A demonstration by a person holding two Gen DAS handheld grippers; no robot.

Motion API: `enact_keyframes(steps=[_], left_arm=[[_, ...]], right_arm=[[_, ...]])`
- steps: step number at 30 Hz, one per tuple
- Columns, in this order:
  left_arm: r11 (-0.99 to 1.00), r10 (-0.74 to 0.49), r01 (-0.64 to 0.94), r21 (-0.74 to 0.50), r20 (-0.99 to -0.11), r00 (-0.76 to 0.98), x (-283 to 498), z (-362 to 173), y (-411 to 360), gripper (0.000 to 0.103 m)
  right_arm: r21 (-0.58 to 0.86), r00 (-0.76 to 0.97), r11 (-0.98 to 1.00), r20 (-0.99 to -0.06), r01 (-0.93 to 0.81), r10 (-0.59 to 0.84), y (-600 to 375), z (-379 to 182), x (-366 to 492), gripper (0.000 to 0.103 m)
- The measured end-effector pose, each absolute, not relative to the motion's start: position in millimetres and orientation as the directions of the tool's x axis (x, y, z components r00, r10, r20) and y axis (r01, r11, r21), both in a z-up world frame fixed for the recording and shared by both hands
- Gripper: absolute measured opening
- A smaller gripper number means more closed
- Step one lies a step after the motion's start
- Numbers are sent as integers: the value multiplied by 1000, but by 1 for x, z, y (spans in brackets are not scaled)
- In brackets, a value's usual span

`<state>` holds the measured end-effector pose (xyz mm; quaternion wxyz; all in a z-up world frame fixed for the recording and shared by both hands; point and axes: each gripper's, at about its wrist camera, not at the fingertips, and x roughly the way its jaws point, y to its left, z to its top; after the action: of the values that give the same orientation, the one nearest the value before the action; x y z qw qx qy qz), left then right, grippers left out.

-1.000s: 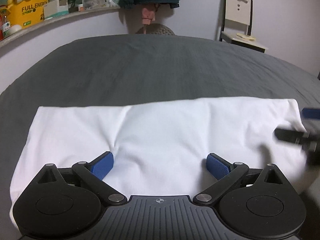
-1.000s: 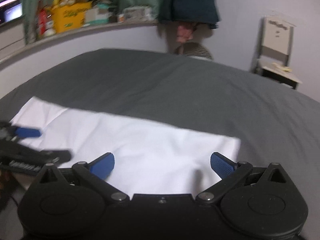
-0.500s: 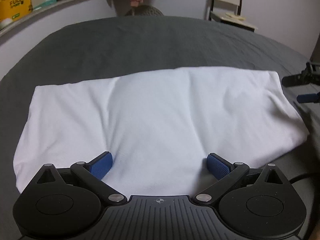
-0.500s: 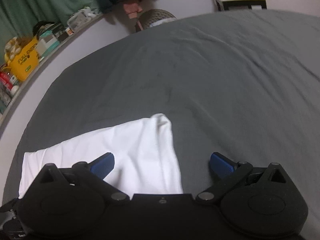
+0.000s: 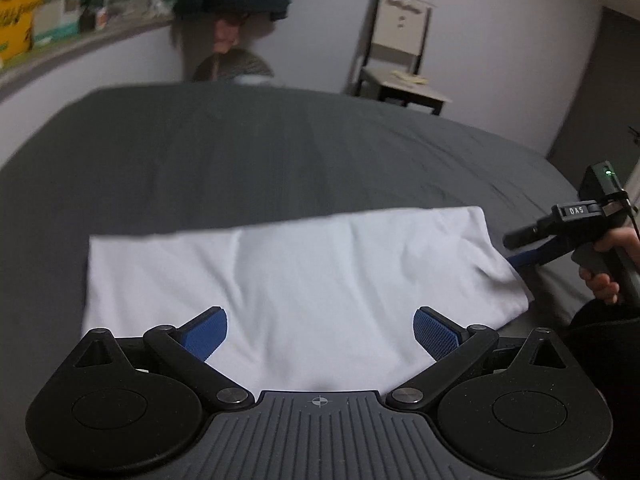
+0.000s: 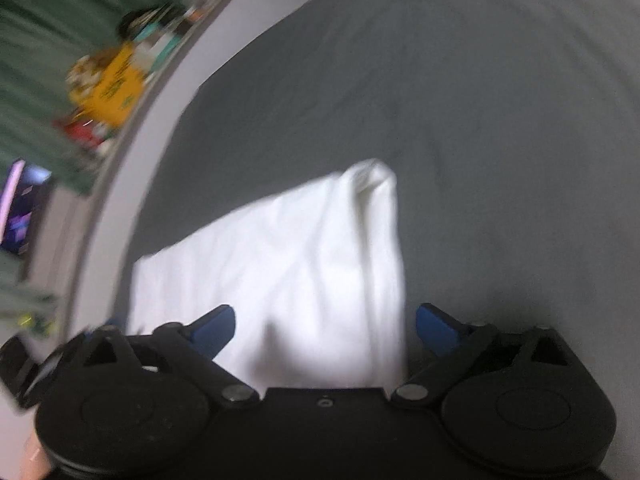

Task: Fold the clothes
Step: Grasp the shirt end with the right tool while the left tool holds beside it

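Folded white garment (image 5: pixel 304 276) lies as a long band across a bed covered in a dark grey sheet (image 5: pixel 280 152), filling the middle of the left wrist view. Left claw (image 5: pixel 320 334) hangs at 6 o'clock over the garment's near edge, blue pads wide apart and pressing on nothing. At 3 o'clock in that view, a hand (image 5: pixel 608 264) holds the right claw (image 6: pixel 325 328) at the garment's right end, one blue finger (image 5: pixel 528 258) at the cloth's edge. In its own blurred view, its jaws are closing with that end of the cloth between them, pads apart from it. A chair (image 5: pixel 400 52) stands at 1 o'clock against the wall, a cluttered shelf (image 5: pixel 60 52) at 10 o'clock.
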<state>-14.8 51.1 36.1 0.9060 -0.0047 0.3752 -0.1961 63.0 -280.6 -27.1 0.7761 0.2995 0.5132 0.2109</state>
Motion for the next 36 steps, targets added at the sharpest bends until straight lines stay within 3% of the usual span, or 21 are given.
enact_keyframes(steps=[2, 4, 6, 8, 12, 17, 21, 27, 36], left_arm=[[919, -369, 365, -149, -652, 662, -8, 40, 67, 101], [927, -361, 343, -155, -624, 693, 0, 39, 87, 101], [943, -327, 291, -160, -608, 724, 7, 35, 107, 101], [959, -284, 227, -172, -592, 754, 13, 31, 126, 101], [959, -250, 127, -254, -546, 800, 19, 18, 160, 101], [919, -263, 70, -389, -469, 843, 25, -2, 182, 101], [920, -253, 59, -387, -472, 844, 28, -8, 184, 101], [929, -200, -17, -370, -541, 817, 36, -16, 191, 101], [878, -236, -36, -478, -497, 835, 34, -21, 202, 101]], right_arm=[[674, 364, 739, -681, -30, 636, -281, -27, 64, 88], [661, 355, 749, -692, -37, 628, -283, -27, 67, 77], [661, 365, 750, -693, -19, 621, -290, -28, 69, 54], [669, 372, 743, -693, 11, 618, -298, -32, 71, 42], [694, 385, 719, -670, 21, 635, -305, -38, 71, 38], [713, 374, 700, -660, 38, 652, -299, -44, 74, 14], [687, 410, 726, -671, 31, 618, -290, -33, 72, 8], [649, 553, 757, -604, -75, 574, -258, 33, 49, 7], [574, 568, 737, -493, -357, 659, -136, 117, 49, 7]])
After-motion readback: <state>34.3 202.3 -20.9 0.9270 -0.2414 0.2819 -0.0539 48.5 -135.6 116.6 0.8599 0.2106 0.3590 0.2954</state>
